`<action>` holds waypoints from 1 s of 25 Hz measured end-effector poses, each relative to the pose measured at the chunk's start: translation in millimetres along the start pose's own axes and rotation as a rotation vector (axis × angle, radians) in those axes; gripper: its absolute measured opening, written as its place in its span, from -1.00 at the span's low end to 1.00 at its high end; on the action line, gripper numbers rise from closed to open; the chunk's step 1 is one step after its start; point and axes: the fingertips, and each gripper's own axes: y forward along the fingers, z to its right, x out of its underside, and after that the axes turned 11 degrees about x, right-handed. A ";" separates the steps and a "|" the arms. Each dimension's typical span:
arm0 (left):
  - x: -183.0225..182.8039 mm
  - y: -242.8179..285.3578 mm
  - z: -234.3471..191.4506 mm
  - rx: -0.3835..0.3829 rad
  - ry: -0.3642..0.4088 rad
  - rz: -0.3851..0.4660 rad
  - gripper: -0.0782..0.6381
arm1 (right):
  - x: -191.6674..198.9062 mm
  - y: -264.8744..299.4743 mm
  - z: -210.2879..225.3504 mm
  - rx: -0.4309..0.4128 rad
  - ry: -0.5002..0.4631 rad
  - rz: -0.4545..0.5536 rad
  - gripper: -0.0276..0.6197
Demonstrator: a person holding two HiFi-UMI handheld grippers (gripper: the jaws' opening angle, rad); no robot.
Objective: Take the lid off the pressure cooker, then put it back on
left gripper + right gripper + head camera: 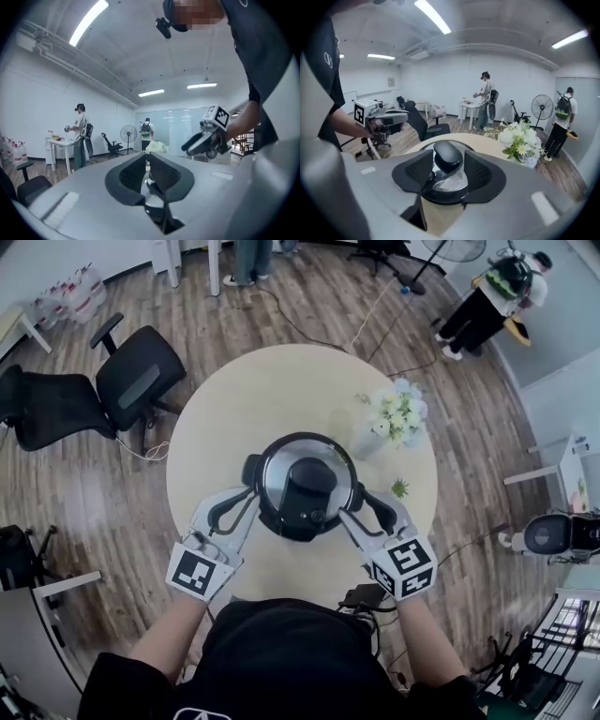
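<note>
**Round table (225, 418), lid (281, 470) sitting on the pressure cooker (251, 469)**

The left claw (246, 503) has its jaws pinched almost together with nothing between them. It hangs in the air by the cooker's left side, pointing roughly level across the table. The right claw (367, 507) is at the cooker's right side and tilts down toward it. Its jaws are partly open. In its own view the lid's black knob (447, 157) shows in the gap between them, further out, and the pads press on nothing.

The glass lid lies closed on the cooker, near the middle of the table. That fits a lid about to be lifted, and it fits just as well a lid set back down and let go. One look cannot say which.

Either way, I judge that good handling here means meeting the knob square — pads on both sides of it, not on the glass. The other claw should be ready at a side handle so the cooker does not turn or slide on the smooth top. The lid should stay level whenever it travels.

A bunch of white flowers (398, 413) stands just beyond the cooker on the right claw's side, near enough to be knocked by a wide swing. The rest of the pale tabletop shows nothing else of size. Black office chairs (141, 376) stand on the wooden floor (94, 484) to the left — other people (487, 301) are well off near the walls.
</note>
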 end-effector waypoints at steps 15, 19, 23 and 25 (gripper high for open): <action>-78.0 41.0 29.6 0.021 0.079 0.105 -0.78 | -25.6 -45.9 12.6 0.214 0.314 0.400 -0.85; -81.1 45.3 33.1 0.020 0.082 0.103 -0.78 | -23.2 -46.3 15.0 0.226 0.314 0.401 -0.89; -78.6 45.7 33.3 0.014 0.080 0.103 -0.78 | -21.9 -44.1 10.8 0.232 0.276 0.396 -0.90; -80.1 45.3 33.6 0.015 0.079 0.105 -0.78 | -23.8 -45.0 10.5 0.234 0.276 0.398 -0.90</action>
